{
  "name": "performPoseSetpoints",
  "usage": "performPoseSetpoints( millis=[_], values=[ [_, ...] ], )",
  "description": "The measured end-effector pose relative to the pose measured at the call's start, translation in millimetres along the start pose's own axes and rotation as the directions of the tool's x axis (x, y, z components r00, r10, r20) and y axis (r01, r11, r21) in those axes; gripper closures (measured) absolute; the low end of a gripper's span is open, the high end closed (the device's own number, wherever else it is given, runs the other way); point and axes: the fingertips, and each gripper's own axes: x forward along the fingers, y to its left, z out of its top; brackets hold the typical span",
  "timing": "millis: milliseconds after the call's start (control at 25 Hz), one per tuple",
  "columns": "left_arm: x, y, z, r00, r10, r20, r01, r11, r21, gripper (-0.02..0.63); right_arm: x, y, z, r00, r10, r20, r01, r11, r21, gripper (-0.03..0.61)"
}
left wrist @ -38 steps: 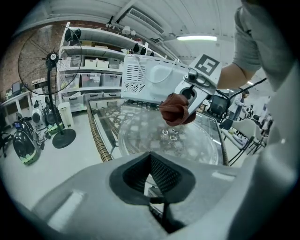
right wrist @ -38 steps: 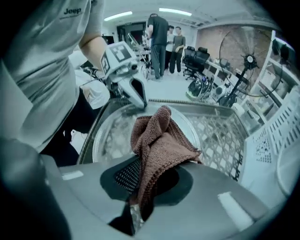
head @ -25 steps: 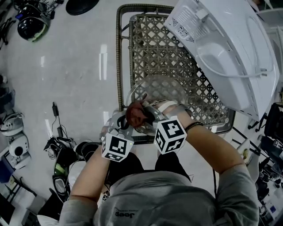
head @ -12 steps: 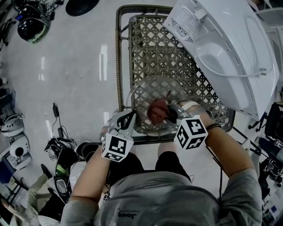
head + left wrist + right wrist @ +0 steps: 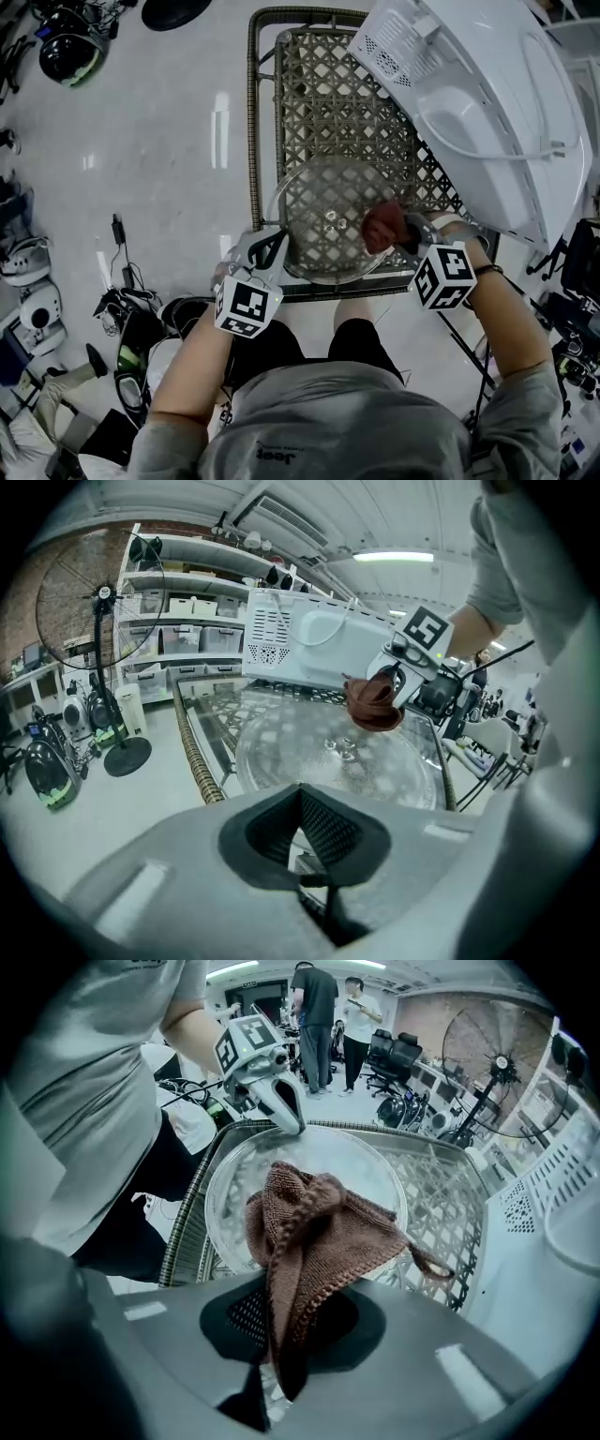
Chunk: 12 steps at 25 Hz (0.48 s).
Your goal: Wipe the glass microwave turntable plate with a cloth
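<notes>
The clear glass turntable plate (image 5: 328, 220) lies on a wicker table (image 5: 251, 112). My left gripper (image 5: 269, 251) is at the plate's near-left rim and shut on that edge; in the left gripper view the plate (image 5: 337, 761) spreads out just beyond the jaws. My right gripper (image 5: 405, 234) is shut on a bunched brown knitted cloth (image 5: 380, 225), which rests at the plate's right edge. In the right gripper view the cloth (image 5: 314, 1232) hangs out of the jaws over the plate (image 5: 309, 1162), with the left gripper (image 5: 281, 1101) on the far rim.
A white microwave (image 5: 478, 103) stands tilted on the table's far right, close to my right gripper. Helmets, cables and gear (image 5: 66, 52) litter the floor at left. A standing fan (image 5: 98, 611) and shelves are behind. People (image 5: 319, 1007) stand farther off.
My right gripper has swept the cloth from the plate's near-left edge across to its right edge. The left gripper has kept its place on the rim.
</notes>
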Motion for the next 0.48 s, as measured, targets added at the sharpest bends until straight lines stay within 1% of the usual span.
performPoseSetpoints(
  millis=[120, 160, 240, 360, 440, 480],
  values=[
    [-0.9, 0.1, -0.4, 1.0, 0.001, 0.002, -0.001, 1.0, 0.0, 0.614, 1.3, 2.9, 10.3, 1.0, -0.012, 0.008, 0.013, 0.999, -0.05, 0.515],
    [-0.9, -0.2, -0.5, 1.0, 0.001, 0.003, -0.001, 1.0, 0.001, 0.614, 1.8, 6.6, 19.7, 0.999, -0.012, 0.034, 0.015, 0.997, -0.07, 0.515],
    [-0.9, -0.5, -0.7, 1.0, 0.003, 0.005, -0.003, 1.0, 0.003, 0.614, 4.8, 19.5, 51.8, 0.992, 0.004, 0.123, 0.009, 0.995, -0.103, 0.515],
    [-0.6, 0.2, -0.1, 1.0, 0.004, 0.004, -0.004, 1.0, 0.005, 0.614, 14.4, 44.9, 116.2, 0.961, 0.049, 0.274, -0.008, 0.989, -0.148, 0.515],
    [-0.4, 0.5, 0.0, 1.0, 0.0, 0.004, 0.0, 1.0, 0.002, 0.614, 23.7, 59.3, 153.8, 0.937, 0.074, 0.341, -0.012, 0.984, -0.178, 0.515],
    [-0.4, 0.3, -0.5, 1.0, -0.002, 0.003, 0.002, 1.0, -0.001, 0.614, 29.2, 65.1, 168.2, 0.93, 0.081, 0.359, -0.01, 0.981, -0.195, 0.515]
  ],
)
